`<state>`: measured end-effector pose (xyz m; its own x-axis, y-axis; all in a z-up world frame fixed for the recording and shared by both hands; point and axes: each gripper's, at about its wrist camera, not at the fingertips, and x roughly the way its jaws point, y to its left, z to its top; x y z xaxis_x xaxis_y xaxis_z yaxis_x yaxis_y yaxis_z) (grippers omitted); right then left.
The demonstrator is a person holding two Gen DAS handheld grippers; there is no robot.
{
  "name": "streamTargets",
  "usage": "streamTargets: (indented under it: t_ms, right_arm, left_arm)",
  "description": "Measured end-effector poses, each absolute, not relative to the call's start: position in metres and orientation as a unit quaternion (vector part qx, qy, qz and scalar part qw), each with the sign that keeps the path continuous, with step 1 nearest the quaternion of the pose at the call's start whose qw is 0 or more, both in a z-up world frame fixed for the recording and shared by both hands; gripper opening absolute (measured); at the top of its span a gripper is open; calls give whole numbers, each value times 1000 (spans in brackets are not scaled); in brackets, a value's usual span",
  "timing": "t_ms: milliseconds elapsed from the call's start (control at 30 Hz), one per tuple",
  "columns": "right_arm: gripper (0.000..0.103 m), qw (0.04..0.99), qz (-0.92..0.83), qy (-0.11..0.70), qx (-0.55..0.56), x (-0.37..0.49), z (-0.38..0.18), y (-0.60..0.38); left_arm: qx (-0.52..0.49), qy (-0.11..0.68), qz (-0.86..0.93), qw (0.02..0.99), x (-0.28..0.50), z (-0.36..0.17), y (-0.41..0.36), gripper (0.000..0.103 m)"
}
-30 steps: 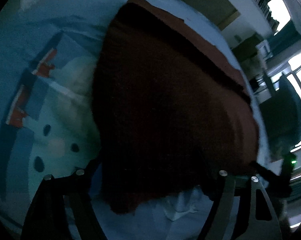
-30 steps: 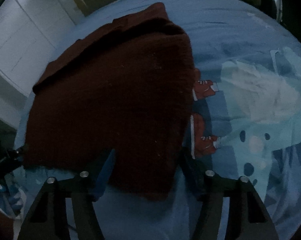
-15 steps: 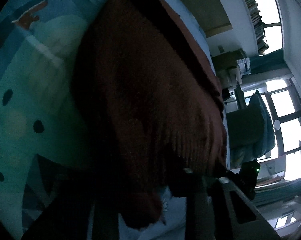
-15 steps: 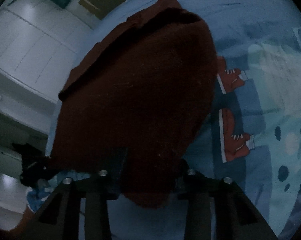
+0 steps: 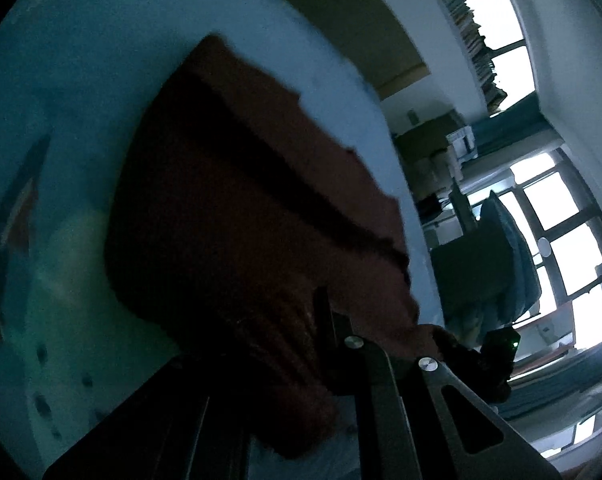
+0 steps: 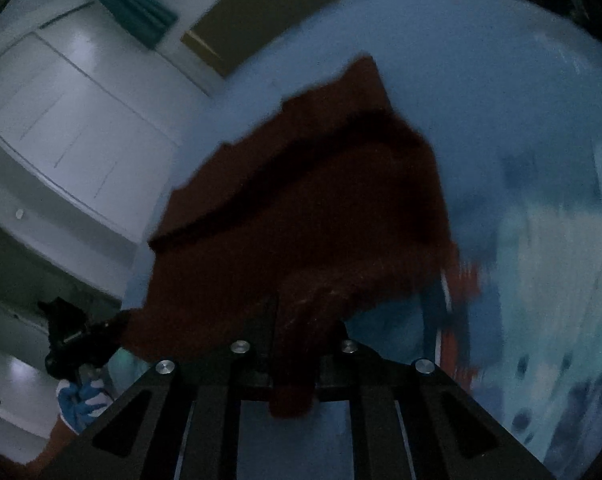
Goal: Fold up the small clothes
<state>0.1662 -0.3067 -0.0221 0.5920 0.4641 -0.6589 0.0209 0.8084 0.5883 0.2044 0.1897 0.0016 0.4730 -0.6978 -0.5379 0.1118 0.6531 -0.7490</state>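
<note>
Both grippers, left (image 5: 321, 344) and right (image 6: 289, 344), are clamped on the maroon knit garment's (image 6: 321, 220) near hem; soft, limp, light; corner holds suit.

**A dim room with a blue bed**

The room is dark and looks blue all over. A bed (image 6: 481, 92) fills most of both views. Its sheet (image 5: 73, 160) is light blue with cartoon pictures on it, blurred here. In the left wrist view a big window (image 5: 561, 232) with dark bars glows bright white. Another bright window (image 5: 509, 60) sits higher up, beside a long row of books (image 5: 467, 24). A dark chair (image 5: 485, 268) with blue cloth draped over it stands near the window. In the right wrist view, tall white cupboard doors (image 6: 57, 120) stand beside the bed. A green curtain (image 6: 135, 6) hangs above them.
</note>
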Motion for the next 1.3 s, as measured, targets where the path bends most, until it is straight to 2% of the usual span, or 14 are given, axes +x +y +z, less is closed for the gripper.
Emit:
streamTargets:
  t_ms: [200, 400, 567, 833, 933, 1000, 1033, 1133, 1200, 1233, 1300]
  right_arm:
    - [11, 881, 136, 389, 233, 237, 27, -311]
    - [11, 896, 124, 372, 209, 314, 39, -309]
    - [12, 889, 97, 391, 217, 384, 12, -314]
    - [15, 864, 57, 444, 231, 441, -48, -320]
    - [24, 857, 54, 455, 236, 449, -59, -322]
    - [32, 852, 56, 462, 241, 453, -64, -323]
    - [38, 850, 58, 464, 243, 454, -66, -323]
    - [52, 845, 69, 463, 258, 457, -67, -325]
    - [59, 844, 68, 460, 269, 455, -62, -328]
    - [65, 844, 67, 457, 274, 453, -59, -332]
    - [68, 845, 66, 446, 287, 450, -49, -340]
  left_arm:
    - [-310, 406, -257, 820, 260, 45, 175, 6]
    - [-289, 394, -238, 839, 331, 55, 148, 6]
    - [-273, 417, -207, 842, 388, 27, 126, 6]
    - [-264, 485, -148, 820, 449, -43, 117, 8]
    - [-289, 496, -150, 805, 456, -59, 120, 11]
    - [-308, 498, -155, 796, 462, -60, 123, 17]
    - [-321, 499, -157, 790, 465, -61, 124, 19]
    - [-347, 496, -162, 779, 474, -55, 127, 35]
    - [-355, 493, -160, 778, 480, -48, 127, 50]
    - [-357, 488, -156, 781, 480, -42, 128, 52]
    - [-358, 474, -151, 790, 478, -31, 133, 58]
